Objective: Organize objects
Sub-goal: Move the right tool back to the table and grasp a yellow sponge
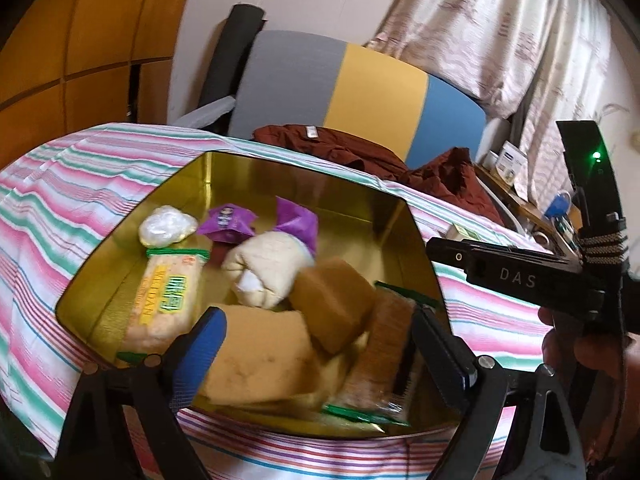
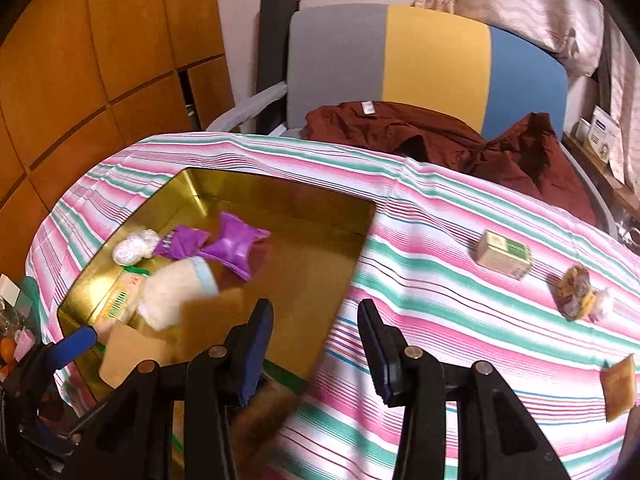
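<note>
A gold tin (image 1: 280, 184) sits open on the striped tablecloth (image 1: 80, 184). In it lie a white wrapped ball (image 1: 166, 226), two purple packets (image 1: 230, 222), a cream cloth roll (image 1: 272, 272), two tan sponge blocks (image 1: 332, 304) and cracker packs (image 1: 164, 304). My left gripper (image 1: 320, 350) hangs open and wide over the tin's near end, pads touching nothing. My right gripper (image 2: 316, 346) hovers over the tin's right rim (image 2: 360, 248), its jaws a little apart and empty. Loose on the cloth to its right are a small green-and-cream box (image 2: 504, 254), a crumpled wrapper (image 2: 576, 292) and a tan packet (image 2: 620, 384).
A chair with a grey, yellow and blue back (image 2: 420, 60) stands behind the table, a maroon garment (image 2: 480, 140) draped over its seat. Wooden panels (image 2: 100, 60) fill the left. A cluttered shelf (image 1: 516, 184) runs along the right, under curtains.
</note>
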Available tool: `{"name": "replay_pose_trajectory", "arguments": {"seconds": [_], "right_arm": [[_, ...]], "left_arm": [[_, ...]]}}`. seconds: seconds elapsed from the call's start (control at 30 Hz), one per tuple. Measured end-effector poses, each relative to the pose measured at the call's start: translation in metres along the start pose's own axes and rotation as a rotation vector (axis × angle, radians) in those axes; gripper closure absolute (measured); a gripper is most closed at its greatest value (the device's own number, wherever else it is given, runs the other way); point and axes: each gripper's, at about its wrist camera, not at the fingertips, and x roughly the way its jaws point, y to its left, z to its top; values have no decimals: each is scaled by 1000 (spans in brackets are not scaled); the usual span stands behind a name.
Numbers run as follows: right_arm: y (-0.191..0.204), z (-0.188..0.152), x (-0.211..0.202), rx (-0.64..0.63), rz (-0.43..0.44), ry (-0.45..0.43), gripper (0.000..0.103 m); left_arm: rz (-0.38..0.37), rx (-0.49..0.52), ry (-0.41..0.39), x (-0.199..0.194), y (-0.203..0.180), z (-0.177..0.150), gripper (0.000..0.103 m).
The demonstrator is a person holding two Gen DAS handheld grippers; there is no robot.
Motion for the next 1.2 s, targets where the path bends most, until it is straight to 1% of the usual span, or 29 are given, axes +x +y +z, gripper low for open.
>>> {"name": "replay_pose_trajectory", "arguments": {"seconds": [0.23, 0.37, 0.47, 0.67, 0.77, 0.8, 0.87, 0.93, 1.0, 1.07, 1.13, 1.2], "right_arm": [[-46, -25, -1, 93, -33, 28, 59], [-74, -45, -2, 144, -55, 46, 59], [-97, -63, -3, 186, -74, 59, 59], [-150, -100, -20, 275, -132, 26, 59], [-178, -112, -32, 302, -185, 9, 58], [-192, -114, -39, 309, -216, -3, 58], [-212, -115, -50, 318, -261, -26, 55], [-236, -114, -65, 329, -320, -52, 54], [-260, -111, -78, 338, -369, -76, 49], [-286, -109, -87, 349, -394, -84, 32], [-308, -107, -92, 354, -423, -78, 26], [-326, -107, -93, 354, -454, -69, 25]], "left_arm": [[-59, 55, 27, -3, -29, -10, 5], [-97, 85, 42, -2, -46, -14, 2], [-115, 125, 57, 0, -63, -15, 1], [-139, 199, 78, 6, -90, -16, 1], [-157, 224, 99, 10, -104, -17, 0], [-163, 229, 104, 11, -107, -17, 0], [-179, 247, 115, 14, -115, -18, 0], [-194, 266, 125, 15, -124, -21, 0], [-215, 285, 138, 18, -135, -24, 0], [-233, 300, 151, 20, -144, -27, 0], [-252, 319, 160, 21, -153, -30, 0], [-266, 343, 164, 22, -161, -33, 0]]}}
